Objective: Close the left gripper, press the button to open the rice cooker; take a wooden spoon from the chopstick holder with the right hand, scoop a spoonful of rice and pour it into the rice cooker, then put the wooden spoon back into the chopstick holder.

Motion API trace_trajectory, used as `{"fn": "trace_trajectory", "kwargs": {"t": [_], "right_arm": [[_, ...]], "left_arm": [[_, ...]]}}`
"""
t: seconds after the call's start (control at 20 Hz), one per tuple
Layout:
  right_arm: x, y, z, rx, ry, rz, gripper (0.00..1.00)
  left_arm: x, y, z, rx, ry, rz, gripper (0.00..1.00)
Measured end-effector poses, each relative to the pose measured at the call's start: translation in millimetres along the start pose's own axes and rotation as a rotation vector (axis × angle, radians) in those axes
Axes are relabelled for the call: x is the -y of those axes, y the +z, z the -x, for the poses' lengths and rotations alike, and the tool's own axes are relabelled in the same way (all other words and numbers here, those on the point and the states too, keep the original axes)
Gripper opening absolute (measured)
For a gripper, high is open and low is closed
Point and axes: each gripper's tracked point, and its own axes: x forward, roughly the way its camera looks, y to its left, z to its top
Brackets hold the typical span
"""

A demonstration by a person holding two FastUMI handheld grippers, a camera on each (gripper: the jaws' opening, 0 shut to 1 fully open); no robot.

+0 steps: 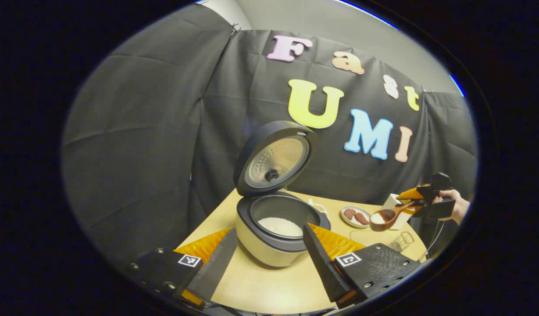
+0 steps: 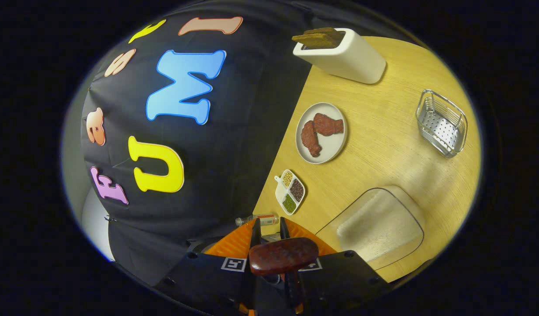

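Rice cooker open, rice inside; right tool grips rice-filled wooden spoon; left tool wide

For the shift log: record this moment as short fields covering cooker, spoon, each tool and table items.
rice cooker: lid up, white rice inside
wooden spoon: loaded with rice, held right of the cooker
right tool: shut on the spoon handle
left tool: open, fingers flanking the cooker
plate: two brown pieces
chopstick holder: empty wire basket
clear tub: holds rice
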Motion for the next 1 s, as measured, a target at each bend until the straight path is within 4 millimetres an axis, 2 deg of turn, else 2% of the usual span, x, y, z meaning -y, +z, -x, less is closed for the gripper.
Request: {"fn": "trace_trajectory", "kwargs": {"t": [0.2,0.35,0.6,0.8,1.0], "right_arm": [[-39,-18,-23,-0.048,0.048,0.023,0.24],[-62,-37,-38,-0.091,0.072,0.038,0.24],[-94,-69,-73,-0.157,0.093,0.099,0.23],[-116,-100,-93,-0.21,0.11,0.162,0.23],[-124,-120,-114,-0.227,0.106,0.208,0.23]], "left_arm": [[-11,-5,3,-0.002,0.023,0.019,0.95],[-24,-5,3,0.001,0.046,0.024,0.95],[-46,-3,6,0.01,0.086,0.042,0.94],[-56,-4,11,0.013,0.113,0.057,0.95],[-67,-9,13,0.012,0.141,0.067,0.94]]}}
